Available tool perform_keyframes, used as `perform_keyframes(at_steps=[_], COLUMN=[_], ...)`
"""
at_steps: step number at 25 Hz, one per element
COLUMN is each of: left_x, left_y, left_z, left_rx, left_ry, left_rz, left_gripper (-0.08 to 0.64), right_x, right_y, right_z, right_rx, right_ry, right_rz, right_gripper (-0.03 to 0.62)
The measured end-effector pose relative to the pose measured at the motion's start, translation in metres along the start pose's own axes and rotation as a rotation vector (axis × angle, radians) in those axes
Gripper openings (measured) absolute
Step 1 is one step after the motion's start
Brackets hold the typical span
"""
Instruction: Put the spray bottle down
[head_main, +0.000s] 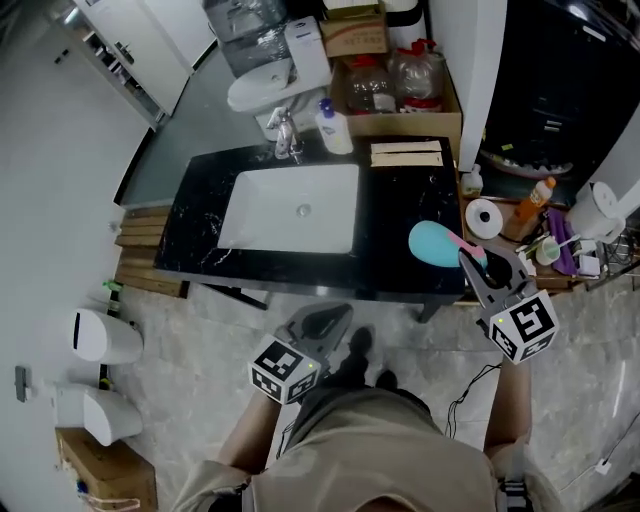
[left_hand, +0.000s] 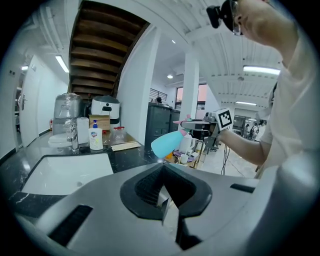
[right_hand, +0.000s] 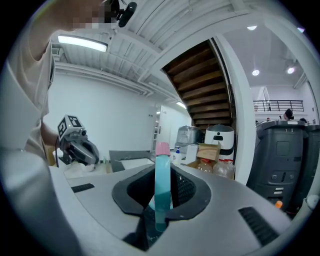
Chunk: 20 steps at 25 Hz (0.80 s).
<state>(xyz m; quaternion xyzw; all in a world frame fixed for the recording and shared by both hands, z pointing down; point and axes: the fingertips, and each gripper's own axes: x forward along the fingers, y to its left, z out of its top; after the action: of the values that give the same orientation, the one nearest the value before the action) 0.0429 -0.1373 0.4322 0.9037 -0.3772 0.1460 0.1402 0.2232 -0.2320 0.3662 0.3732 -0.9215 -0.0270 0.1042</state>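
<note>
the right tongs (head_main: 476, 262) clamp the spray bottle (head_main: 433, 243) (teal, pink head), which juts ahead of them over the worktop (head_main: 400, 210). the left tongs (head_main: 335, 318) are together, empty.

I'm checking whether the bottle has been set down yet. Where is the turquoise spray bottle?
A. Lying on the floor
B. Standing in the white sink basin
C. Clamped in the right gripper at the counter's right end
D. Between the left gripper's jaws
C: the right gripper has its jaws closed on the spray bottle, which is tilted over the right end of the black counter.
</note>
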Motion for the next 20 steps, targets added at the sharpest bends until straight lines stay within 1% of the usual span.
perform_keyframes(at_steps=[7, 13, 16, 20], left_x=[0.014, 0.021, 0.031, 0.047], left_y=[0.007, 0.029, 0.034, 0.038], left_z=[-0.002, 0.003, 0.012, 0.02], left_rx=[-0.004, 0.001, 0.008, 0.022], left_ry=[-0.01, -0.013, -0.011, -0.008], left_rz=[-0.023, -0.027, -0.046, -0.084], left_gripper=[0.009, 0.009, 0.009, 0.009], right_x=[0.002, 0.026, 0.033, 0.036], right_y=[-0.014, -0.022, -0.027, -0.04], right_z=[-0.004, -0.008, -0.007, -0.008], right_rx=[-0.028, -0.054, -0.053, -0.059], right_ry=[0.034, 0.051, 0.067, 0.096], right_rz=[-0.024, -0.022, -0.02, -0.04], right_gripper=[0.061, 0.061, 0.061, 0.061])
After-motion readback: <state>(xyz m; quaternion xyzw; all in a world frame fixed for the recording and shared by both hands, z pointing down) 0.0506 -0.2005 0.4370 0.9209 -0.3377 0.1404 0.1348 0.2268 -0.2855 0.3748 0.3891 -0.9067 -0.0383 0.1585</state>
